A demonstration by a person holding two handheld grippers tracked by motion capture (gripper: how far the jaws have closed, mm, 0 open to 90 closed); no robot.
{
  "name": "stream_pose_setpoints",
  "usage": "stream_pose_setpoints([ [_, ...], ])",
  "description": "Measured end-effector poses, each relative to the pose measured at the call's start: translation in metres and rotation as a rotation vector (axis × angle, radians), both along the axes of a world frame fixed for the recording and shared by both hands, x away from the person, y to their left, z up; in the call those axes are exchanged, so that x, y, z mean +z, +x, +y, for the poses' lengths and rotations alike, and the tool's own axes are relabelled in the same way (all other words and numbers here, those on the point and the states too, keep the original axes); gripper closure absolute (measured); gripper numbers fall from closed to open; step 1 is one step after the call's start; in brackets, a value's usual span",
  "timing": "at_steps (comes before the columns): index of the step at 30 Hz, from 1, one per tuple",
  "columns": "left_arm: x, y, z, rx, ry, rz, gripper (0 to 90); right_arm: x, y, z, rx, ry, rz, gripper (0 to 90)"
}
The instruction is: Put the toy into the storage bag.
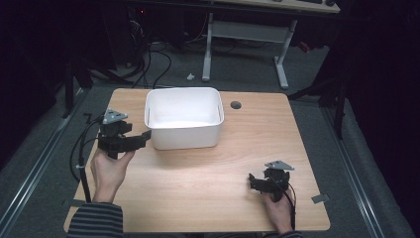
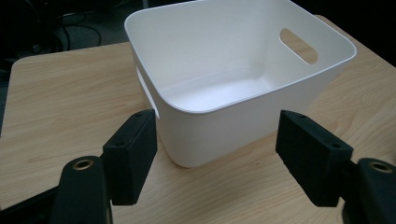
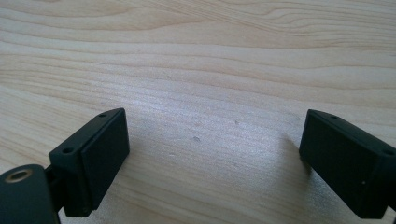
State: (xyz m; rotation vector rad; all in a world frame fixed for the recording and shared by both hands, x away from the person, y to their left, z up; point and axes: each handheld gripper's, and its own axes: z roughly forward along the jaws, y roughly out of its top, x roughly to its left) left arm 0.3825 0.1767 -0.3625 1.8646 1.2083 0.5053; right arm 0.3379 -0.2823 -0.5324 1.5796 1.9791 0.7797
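Note:
A white plastic bin [image 1: 184, 118] with handle slots stands empty on the wooden table [image 1: 218, 168], toward its far side. My left gripper [image 1: 144, 135] is held just left of the bin's near-left corner, pointing at it, jaws open and apart from the wall. In the left gripper view the bin's corner [image 2: 201, 135] sits between and beyond the spread jaws of the left gripper [image 2: 217, 156], with nothing between the pads. My right gripper [image 1: 251, 181] rests low at the table's near right, open. In the right gripper view the right gripper [image 3: 215, 158] has bare wood between its pads.
A round cable hole [image 1: 236, 105] lies in the table right of the bin. Behind the table stands a white desk frame [image 1: 245, 39], with cables [image 1: 148, 64] on the grey floor. Bare wood stretches between the two hands.

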Motion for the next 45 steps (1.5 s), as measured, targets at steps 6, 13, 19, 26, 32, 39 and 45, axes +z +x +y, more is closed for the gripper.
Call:
stream_pose_setpoints([
  [6,-0.009,-0.007,0.000,-0.011,0.028,-0.007,27.9,0.000,0.000,0.000,-0.001,0.001,-0.001,8.1],
  [13,-0.021,-0.014,0.004,-0.001,0.002,-0.007,27.7,0.000,0.000,0.000,-0.002,0.000,-0.002,8.1],
  [19,-0.033,-0.018,0.005,-0.004,0.007,0.002,27.0,0.000,0.000,0.000,-0.002,0.000,-0.002,8.1],
  [26,-0.048,-0.021,0.001,-0.018,-0.013,0.015,26.9,0.000,-0.001,0.001,-0.004,0.002,0.000,8.1],
  [32,-0.058,-0.024,-0.006,-0.027,-0.004,0.026,26.8,0.000,-0.001,0.001,-0.005,0.003,0.000,8.1],
  [39,-0.067,-0.027,-0.009,-0.040,-0.006,0.038,26.5,0.000,-0.001,0.001,-0.004,0.003,0.000,8.1],
  [45,-0.074,-0.030,-0.012,-0.051,-0.021,0.049,26.5,0.000,-0.001,0.001,-0.004,0.002,0.002,8.1],
])
